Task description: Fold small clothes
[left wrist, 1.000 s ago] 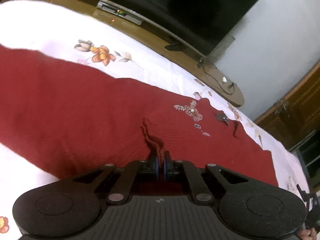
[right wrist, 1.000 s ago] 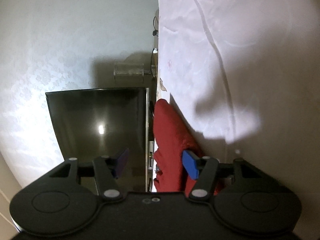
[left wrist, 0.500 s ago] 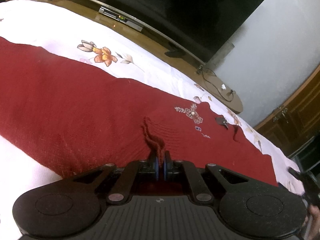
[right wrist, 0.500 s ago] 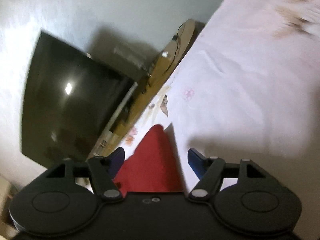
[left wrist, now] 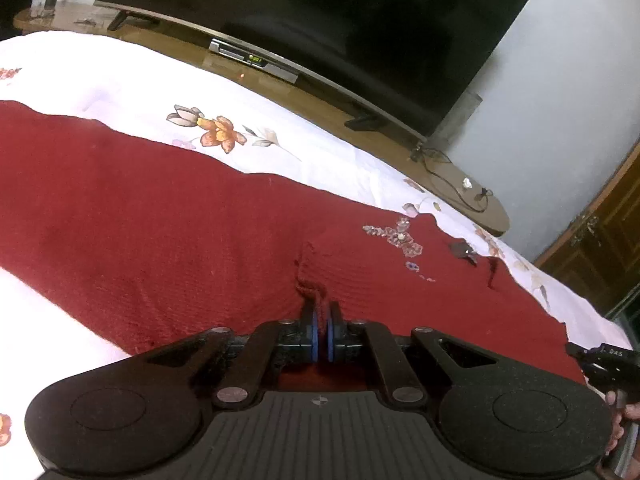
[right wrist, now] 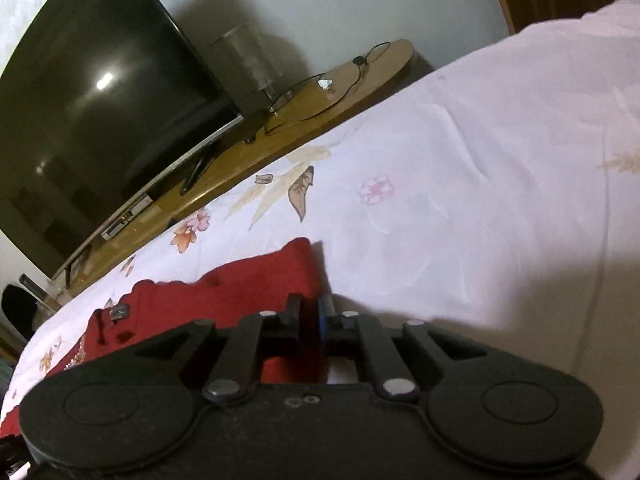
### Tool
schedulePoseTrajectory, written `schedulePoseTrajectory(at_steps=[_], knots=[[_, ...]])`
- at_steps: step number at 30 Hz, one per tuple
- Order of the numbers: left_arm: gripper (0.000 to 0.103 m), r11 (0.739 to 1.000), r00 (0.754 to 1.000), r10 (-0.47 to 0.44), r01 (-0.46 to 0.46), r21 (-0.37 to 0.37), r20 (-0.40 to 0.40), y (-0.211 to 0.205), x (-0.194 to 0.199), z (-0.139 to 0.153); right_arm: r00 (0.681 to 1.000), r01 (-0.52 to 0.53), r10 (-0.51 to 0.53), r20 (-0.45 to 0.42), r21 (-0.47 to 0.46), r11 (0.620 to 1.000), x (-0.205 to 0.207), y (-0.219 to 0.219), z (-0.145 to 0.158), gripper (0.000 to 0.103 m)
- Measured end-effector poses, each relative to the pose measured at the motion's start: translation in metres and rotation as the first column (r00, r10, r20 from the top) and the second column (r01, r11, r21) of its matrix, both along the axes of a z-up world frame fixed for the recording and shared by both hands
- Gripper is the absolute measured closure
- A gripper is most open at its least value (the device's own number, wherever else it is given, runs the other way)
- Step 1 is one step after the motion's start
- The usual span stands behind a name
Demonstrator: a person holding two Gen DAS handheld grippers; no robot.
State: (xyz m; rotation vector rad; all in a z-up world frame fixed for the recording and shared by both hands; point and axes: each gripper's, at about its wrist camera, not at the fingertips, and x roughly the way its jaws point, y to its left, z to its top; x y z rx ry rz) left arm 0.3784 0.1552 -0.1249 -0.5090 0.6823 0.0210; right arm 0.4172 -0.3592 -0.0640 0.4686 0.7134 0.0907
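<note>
A dark red knit garment lies spread on a white floral bedsheet. It has a sequin bow near its far right part. My left gripper is shut on a pinched fold of the red knit at its near edge. My right gripper is shut on the right corner of the same red garment, low on the sheet. Its black body shows at the right edge of the left wrist view.
A large dark TV stands on a long wooden bench beyond the bed, with a set-top box and a cable. A wooden cabinet is at the far right.
My right gripper swung down to the bed and closed on the garment's corner; it was open before. My left gripper kept its hold and moved slightly.
</note>
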Motion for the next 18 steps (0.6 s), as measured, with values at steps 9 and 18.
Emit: schedulePoseTrajectory(at_steps=[9, 18], knots=[[0.068, 0.998, 1.000, -0.017, 0.018, 0.057, -0.019, -0.003, -0.008, 0.011, 0.992, -0.115, 0.124, 0.017, -0.259, 0.959, -0.068, 0.042, 0.007, 0.049], [0.034, 0.926, 0.924, 0.375, -0.372, -0.057, 0.068, 0.156, -0.120, 0.020, 0.996, -0.057, 0.069, 0.059, -0.193, 0.980, -0.137, 0.042, 0.033, 0.047]])
